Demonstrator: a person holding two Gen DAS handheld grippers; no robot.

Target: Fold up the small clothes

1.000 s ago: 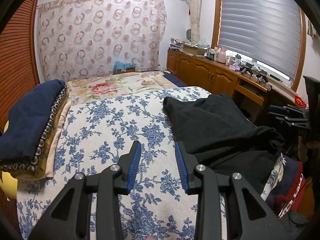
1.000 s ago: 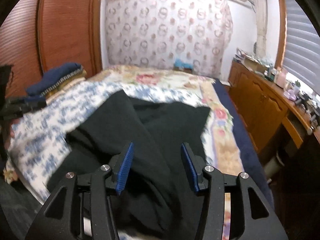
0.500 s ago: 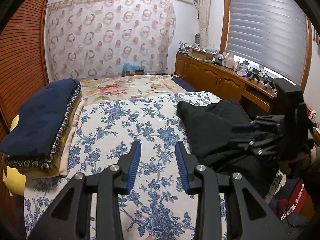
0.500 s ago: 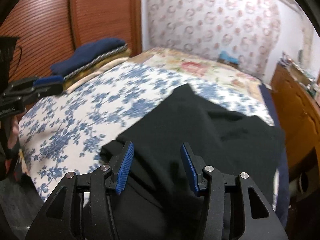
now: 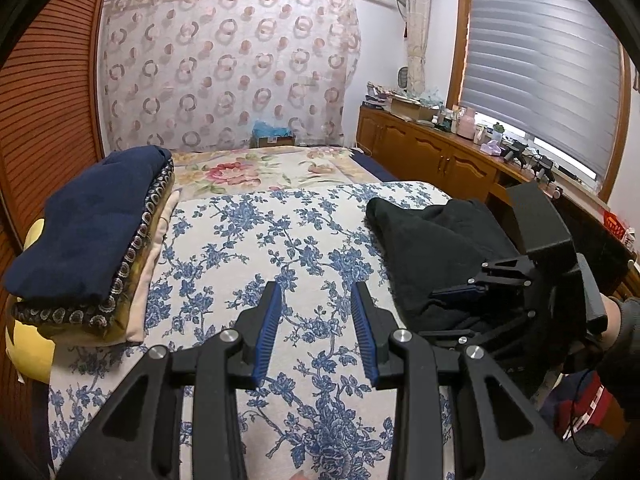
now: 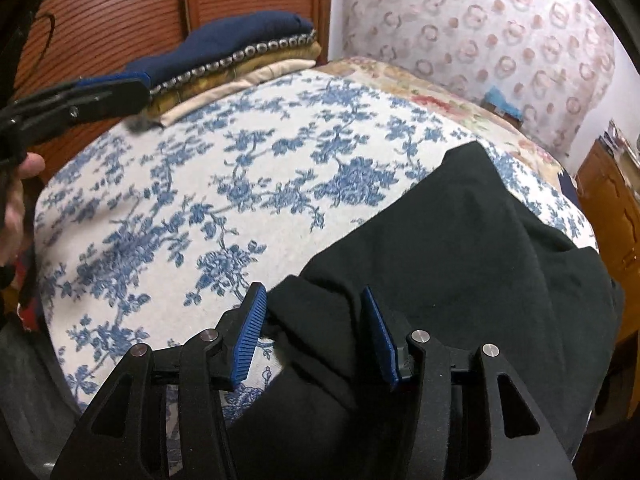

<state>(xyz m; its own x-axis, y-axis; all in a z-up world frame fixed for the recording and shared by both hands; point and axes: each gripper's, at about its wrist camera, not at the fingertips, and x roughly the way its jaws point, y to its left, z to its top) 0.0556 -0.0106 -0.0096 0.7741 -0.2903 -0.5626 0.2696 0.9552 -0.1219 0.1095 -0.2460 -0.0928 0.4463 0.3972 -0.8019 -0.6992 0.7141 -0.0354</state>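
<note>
A crumpled black garment (image 5: 424,248) lies on the right side of the bed; in the right wrist view it (image 6: 460,248) fills the lower right. My left gripper (image 5: 316,308) is open and empty above the blue-flowered bedspread (image 5: 256,240), left of the garment. My right gripper (image 6: 312,312) is open, its blue pads either side of the garment's near left edge, low over the cloth. The right gripper also shows in the left wrist view (image 5: 480,300), down at the garment. The left gripper shows at the left edge of the right wrist view (image 6: 132,90).
A stack of folded blankets with a navy one on top (image 5: 92,236) sits at the bed's left side by the wooden wardrobe (image 6: 120,20). A wooden cabinet with clutter (image 5: 440,152) runs under the window on the right. A floral quilt (image 5: 260,168) covers the far bed.
My right gripper has swung left and dropped low onto the garment's near left edge. My left gripper has shifted slightly, staying open over the bedspread.
</note>
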